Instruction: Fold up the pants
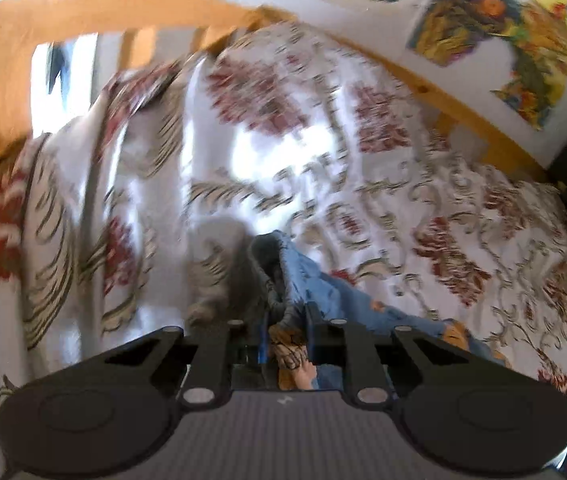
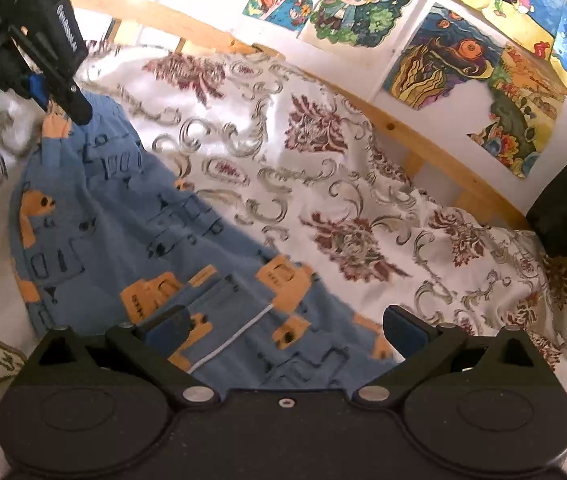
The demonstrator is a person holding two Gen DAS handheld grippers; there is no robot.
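While the left wrist view is blurred and shows only a strip of the pants (image 1: 323, 296) at lower centre, the right wrist view lays out most of the garment (image 2: 123, 216), blue with orange bear and vehicle prints, spread from upper left to bottom centre of the frame on a white floral bedspread (image 2: 323, 184). One pair of pants is visible. In the left view the left gripper (image 1: 287, 304) is clenched on a bunched edge of the fabric, its two fingers close together around the cloth, with the bedspread (image 1: 403, 160) filling the rest of the frame. Only the right view shows that same left gripper (image 2: 71, 100) from outside, at upper left, pinching the far end of the pants, with a black cable hanging from it. The right gripper (image 2: 283, 328) sits at the bottom of its own frame, released, its two blue-padded fingers (image 2: 403, 330) spread wide above the near end of the pants, where one white drawstring (image 2: 235, 338) crosses the cloth. A wooden bed rail (image 2: 403, 136) runs along the wall, and several colourful cartoon drawings (image 2: 355, 4) hang above it, sharper in the right view than in the left.
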